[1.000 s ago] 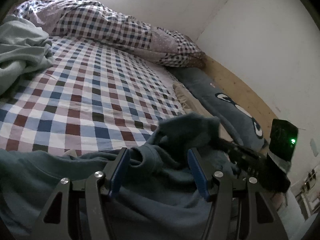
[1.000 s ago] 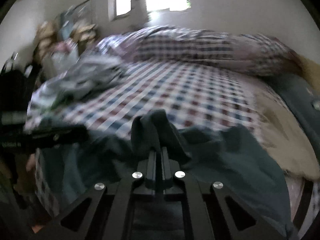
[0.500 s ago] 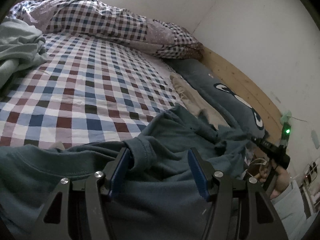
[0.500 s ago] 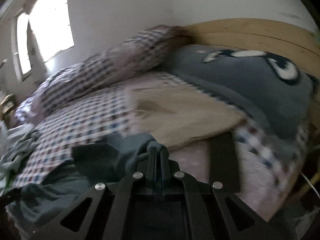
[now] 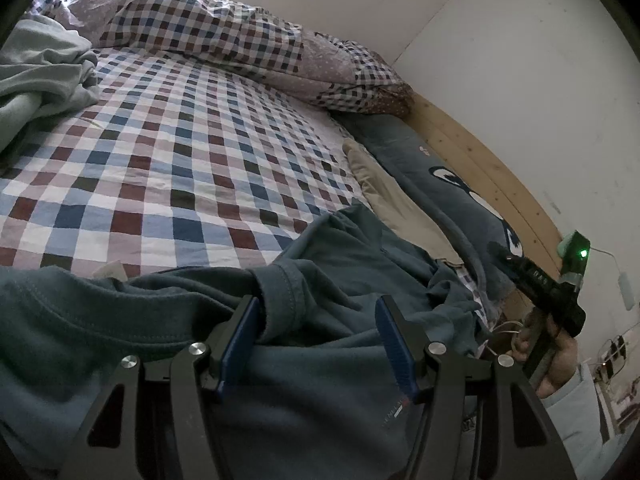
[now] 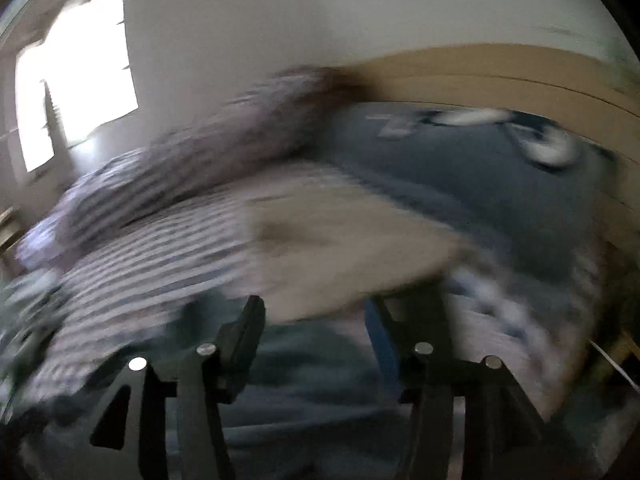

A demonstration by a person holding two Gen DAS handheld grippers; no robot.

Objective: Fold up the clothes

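With the right gripper [image 6: 316,332] opening its jaws and no cloth between them, the teal sweatshirt [image 5: 320,360] may slump crooked at the bed's [image 5: 160,160] edge. It lies at the left gripper's [image 5: 318,344] six o'clock, beneath spread jaws, its cuff at the left blue pad.

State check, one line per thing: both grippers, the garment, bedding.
left gripper: open, teal fabric between the pads, not pinched
right gripper: jaws opening, nothing gripped
teal sweatshirt: rumpled, unfolded
checked duvet: bunched along the bed's far side
pale green garment: crumpled heap
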